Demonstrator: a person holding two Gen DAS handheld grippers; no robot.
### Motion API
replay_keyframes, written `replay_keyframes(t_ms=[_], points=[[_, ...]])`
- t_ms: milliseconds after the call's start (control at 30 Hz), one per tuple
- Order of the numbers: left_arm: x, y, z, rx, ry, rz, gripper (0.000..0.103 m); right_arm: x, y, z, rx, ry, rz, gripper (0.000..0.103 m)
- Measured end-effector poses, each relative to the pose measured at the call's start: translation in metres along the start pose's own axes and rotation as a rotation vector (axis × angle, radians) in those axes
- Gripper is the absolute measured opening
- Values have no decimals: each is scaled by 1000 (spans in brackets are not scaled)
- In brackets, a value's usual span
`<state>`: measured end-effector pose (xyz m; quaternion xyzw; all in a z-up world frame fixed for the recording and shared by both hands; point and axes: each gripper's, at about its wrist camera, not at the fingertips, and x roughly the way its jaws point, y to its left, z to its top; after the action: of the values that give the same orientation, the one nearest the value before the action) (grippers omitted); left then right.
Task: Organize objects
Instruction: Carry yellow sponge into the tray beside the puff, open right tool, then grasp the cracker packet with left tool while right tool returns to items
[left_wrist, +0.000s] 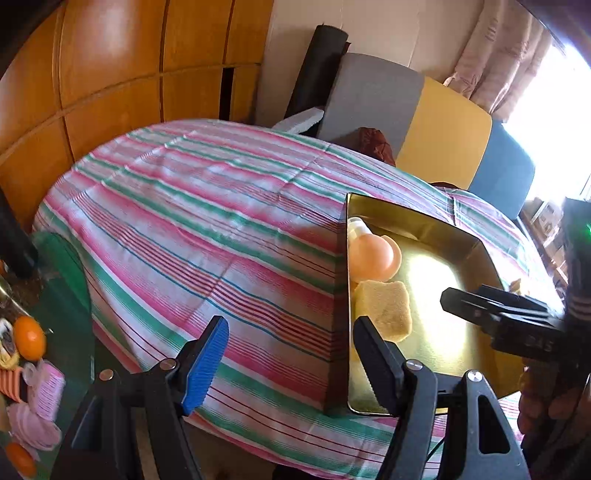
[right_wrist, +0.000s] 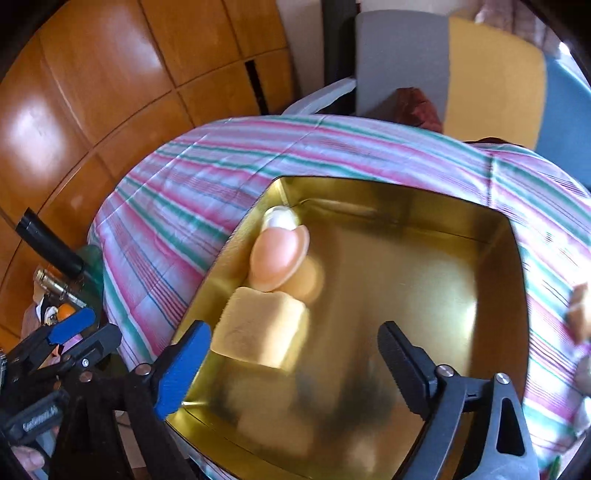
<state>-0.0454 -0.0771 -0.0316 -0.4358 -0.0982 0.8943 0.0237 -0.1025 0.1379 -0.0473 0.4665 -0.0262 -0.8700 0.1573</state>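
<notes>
Nearest the lens in the right wrist view, the right gripper (right_wrist: 291, 363) stands over the gold tin (right_wrist: 424, 206) with its fingers spread wide and nothing between them; the blue-padded finger hangs just above the tin's left wall and the black one over the bare shiny floor. Just ahead of the blue pad lies a yellow sponge block (right_wrist: 258, 332) on the tin floor against the left wall, and beyond it a peach-coloured cap-shaped piece (right_wrist: 279, 254) leans against a small white bottle (right_wrist: 280, 218) in the far left corner. That reads as a drop-off step just finished for the sponge, so the right hand looks free to fetch another item. The left gripper (left_wrist: 291, 360) hovers at the tin's near left edge, fingers also well apart and empty, one over the striped cloth (left_wrist: 184, 206) covering the counter and the other over the tin rim. The unsorted things sit off to the left on a lower green surface (left_wrist: 66, 280): oranges (left_wrist: 30, 338) and pink packets (left_wrist: 48, 391), well apart from the tin. The next move probably calls for one hand to swing left, settle its fingers around a single piece without crushing it, then carry it back over the rim to the tin's open right half, which is bare
</notes>
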Motion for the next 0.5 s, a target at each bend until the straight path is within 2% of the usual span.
replay_keyframes(t_ms=[167, 500], points=[[1, -5, -2, 16, 2, -17, 70, -26, -20, -13, 53, -53, -38, 102], [-6, -50, -9, 175, -3, -102, 71, -85, -80, -53, 157, -128, -150, 103]])
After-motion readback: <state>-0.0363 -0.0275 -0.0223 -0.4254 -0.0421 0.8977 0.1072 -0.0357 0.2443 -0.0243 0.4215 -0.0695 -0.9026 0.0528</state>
